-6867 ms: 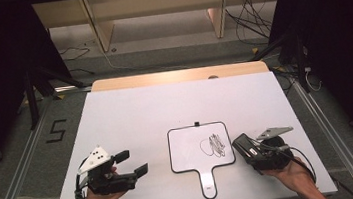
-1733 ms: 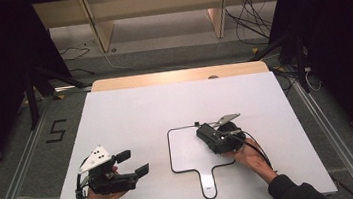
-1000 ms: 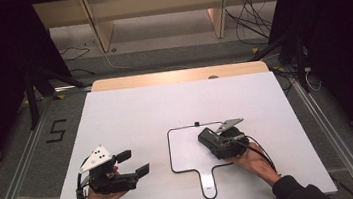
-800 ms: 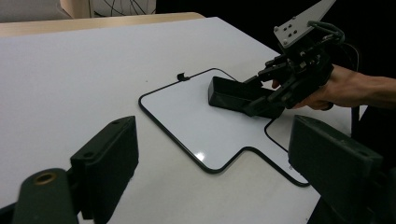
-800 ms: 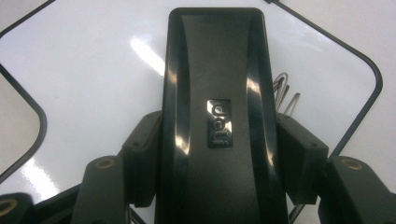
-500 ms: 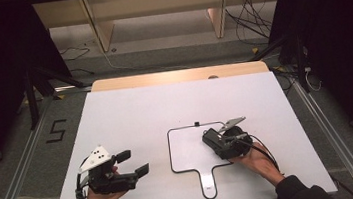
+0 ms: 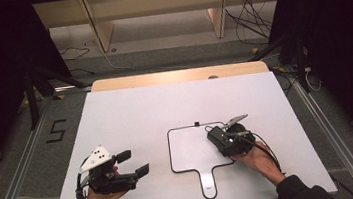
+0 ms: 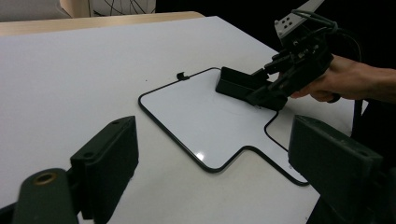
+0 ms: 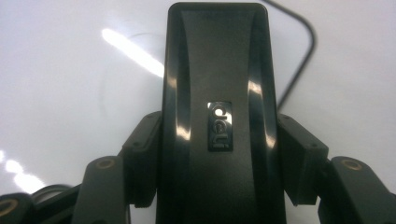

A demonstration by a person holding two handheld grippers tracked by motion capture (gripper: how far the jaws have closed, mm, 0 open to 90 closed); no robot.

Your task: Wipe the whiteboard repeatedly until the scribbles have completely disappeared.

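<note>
Right gripper (image 7: 218, 139) lies low, jaws clamping eraser (image 9: 217, 116) on whiteboard (image 7: 190, 150), seemingly flat.

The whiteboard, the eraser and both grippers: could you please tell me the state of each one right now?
Whiteboard: flat on the table, surface wiped clean, no marks visible.
Eraser: black, clamped between the right gripper's jaws, resting on the whiteboard's right part.
Right gripper: shut on the eraser.
Left gripper: open, empty, at the table's near left, apart from the whiteboard.
</note>
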